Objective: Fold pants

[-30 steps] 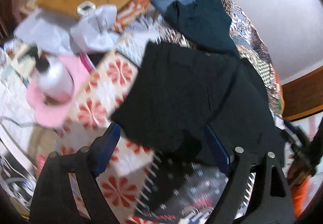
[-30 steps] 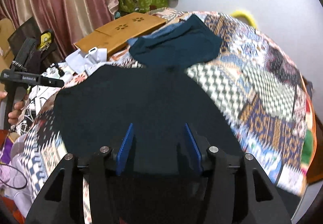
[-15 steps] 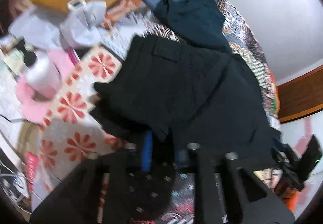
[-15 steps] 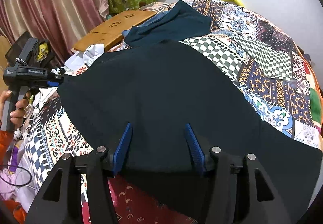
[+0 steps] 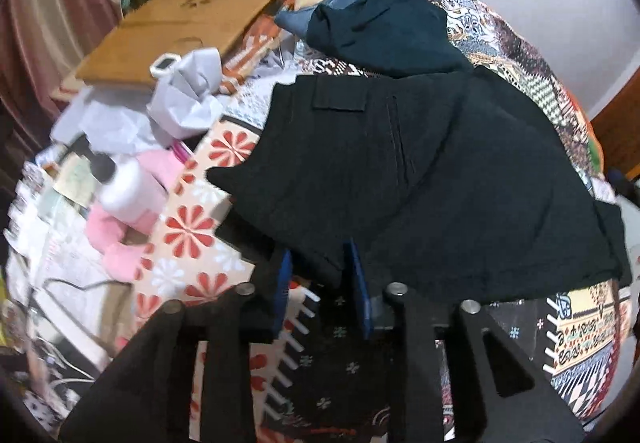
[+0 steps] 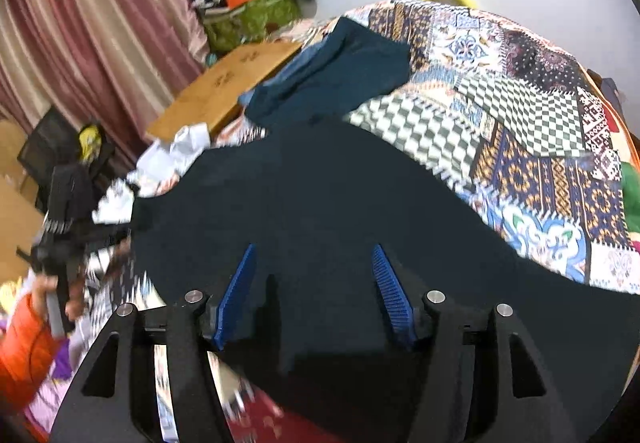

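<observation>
Black pants lie spread across a patterned bedspread; a back pocket flap faces up. My left gripper is shut on the near edge of the pants, the cloth pinched between its blue pads. In the right wrist view the same pants fill the middle. My right gripper is open, its blue pads wide apart just above the dark cloth, holding nothing. The left gripper shows at the far left in a hand.
A dark teal garment lies beyond the pants. A wooden lap desk, crumpled white paper, a white bottle and pink cloth crowd the left. A green bag and curtains stand behind.
My left gripper closed on the pants' near edge and holds it. My right gripper stayed open and moved lower and closer over the cloth.
</observation>
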The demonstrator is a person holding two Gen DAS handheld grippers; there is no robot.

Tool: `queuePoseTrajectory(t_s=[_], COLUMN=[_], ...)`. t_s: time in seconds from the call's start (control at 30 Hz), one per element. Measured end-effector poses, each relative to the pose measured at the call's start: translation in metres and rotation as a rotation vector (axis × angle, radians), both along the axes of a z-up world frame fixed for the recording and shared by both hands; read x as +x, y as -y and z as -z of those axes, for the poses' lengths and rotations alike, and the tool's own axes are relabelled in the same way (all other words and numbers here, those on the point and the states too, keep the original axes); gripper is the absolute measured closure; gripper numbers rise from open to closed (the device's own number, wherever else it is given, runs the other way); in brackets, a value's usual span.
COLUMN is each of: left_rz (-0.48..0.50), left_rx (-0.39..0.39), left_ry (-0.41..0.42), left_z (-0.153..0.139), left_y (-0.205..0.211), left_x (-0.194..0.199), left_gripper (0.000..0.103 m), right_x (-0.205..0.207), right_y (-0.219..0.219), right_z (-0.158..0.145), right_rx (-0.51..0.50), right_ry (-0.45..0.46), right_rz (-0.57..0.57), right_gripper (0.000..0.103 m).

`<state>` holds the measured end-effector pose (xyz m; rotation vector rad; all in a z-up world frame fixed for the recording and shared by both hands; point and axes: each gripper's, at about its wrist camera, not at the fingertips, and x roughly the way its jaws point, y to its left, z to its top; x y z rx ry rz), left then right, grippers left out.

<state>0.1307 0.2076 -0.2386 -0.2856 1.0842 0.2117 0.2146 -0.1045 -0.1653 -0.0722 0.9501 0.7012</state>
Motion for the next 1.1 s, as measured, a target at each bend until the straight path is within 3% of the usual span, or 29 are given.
queuePoseTrajectory(t_s=[0.1, 0.2, 0.23, 0.4, 0.5, 0.63, 0.8, 0.93, 1.1], left_rz=[0.006, -0.007, -0.008, 0.031, 0.105, 0.222, 0.375, 0.493, 0.578], left_rx=[0.071, 0.095, 0.093, 0.065, 0.005, -0.008, 0.052, 0.058, 0.156], left_ry=[0.014, 0.077, 0.092, 0.109, 0.092, 0.050, 0.025, 0.005, 0.011], left_z=[-0.015, -0.034, -0.039, -0.051, -0.047, -0.035, -0.027, -0.027, -0.027], left_y=[0.000, -0.004, -0.003, 0.014, 0.042, 0.090, 0.160, 0.195, 0.239], left_x=[-0.003, -0.003, 0.000, 0.030, 0.054, 0.080, 0.103, 0.116, 0.125], left_gripper=[0.048, 0.019, 0.015, 0.015, 0.015, 0.014, 0.014, 0.009, 0.008], right_x=[0.016, 0.026, 0.026, 0.027, 0.026, 0.013, -0.025, -0.057, -0.097], right_y=[-0.009, -0.008, -0.005, 0.045, 0.087, 0.132, 0.169, 0.206, 0.241], right_z=[0.011, 0.029, 0.035, 0.045, 0.049, 0.055, 0.045, 0.022, 0.019], right_rx=[-0.017, -0.051, -0.070, -0.093, -0.098, -0.106, -0.135, -0.029, 0.082], right_ry=[-0.020, -0.078, -0.085, -0.096, -0.123, -0.202, -0.167, -0.133, -0.148], right_rz=[0.033, 0.053, 0.060, 0.168, 0.255, 0.345, 0.384, 0.500, 0.629], right_gripper=[0.041, 0.041, 0.041, 0.033, 0.026, 0.025, 0.026, 0.025, 0.025])
